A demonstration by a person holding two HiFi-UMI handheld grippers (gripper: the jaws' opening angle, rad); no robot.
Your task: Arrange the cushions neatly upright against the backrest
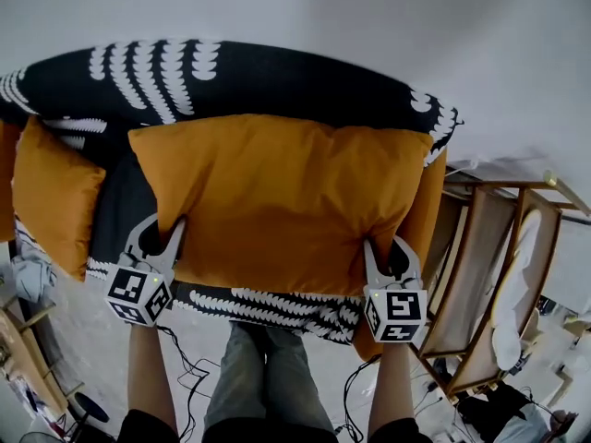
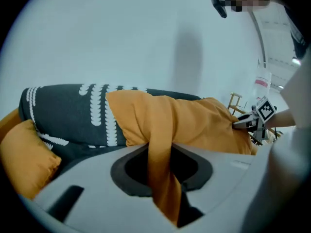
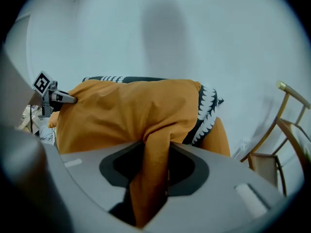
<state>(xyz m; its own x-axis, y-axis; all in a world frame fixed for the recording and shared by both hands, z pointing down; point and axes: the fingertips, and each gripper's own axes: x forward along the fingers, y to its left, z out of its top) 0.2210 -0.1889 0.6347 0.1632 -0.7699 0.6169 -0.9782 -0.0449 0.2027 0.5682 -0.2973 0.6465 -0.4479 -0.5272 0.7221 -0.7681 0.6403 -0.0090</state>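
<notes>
Only gripper views show left gripper, right gripper pinching orange cushion fabric.

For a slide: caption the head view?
Left gripper and right gripper pinch lower corners of the big orange cushion over the patterned sofa.

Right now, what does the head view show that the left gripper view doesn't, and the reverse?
Head view only: the person's grey trousers and the left gripper from outside. Left gripper view only: a fold of the large orange fabric cushion pinched between that gripper's fingers. Both: that cushion, the black sofa with white leaf print, the smaller orange cushion, and the right gripper on the cushion's other corner.
</notes>
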